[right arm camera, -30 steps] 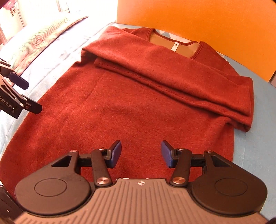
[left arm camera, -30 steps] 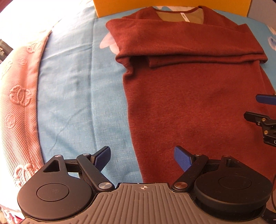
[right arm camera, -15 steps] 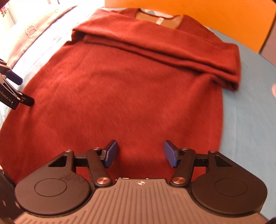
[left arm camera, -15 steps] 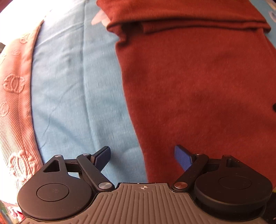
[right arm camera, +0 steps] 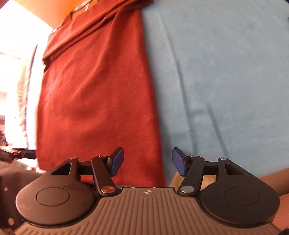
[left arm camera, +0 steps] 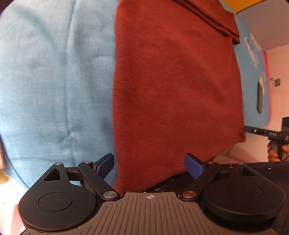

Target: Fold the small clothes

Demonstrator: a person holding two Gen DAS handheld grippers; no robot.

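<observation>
A rust-red sweater lies flat on the light blue sheet, its sleeves folded across the chest at the far end. My left gripper is open and points steeply down over the sweater's near left corner, the side edge running between its blue pads without contact. In the right wrist view the sweater fills the left half. My right gripper hovers over the near right corner. Its jaws are closing a little, with the sweater's edge between them, and the pads do not press on it.
The sheet stretches bare to the right of the sweater. A dark flat object lies near the bed's right edge. An orange board stands behind the collar. A pale patterned blanket lies at the left. The bed's front edge is just under both grippers.
Both grippers have pulled back from the sweater's middle to its near hem and spread apart, left to the left corner, right to the right corner. Both have tipped further downward and rolled.
</observation>
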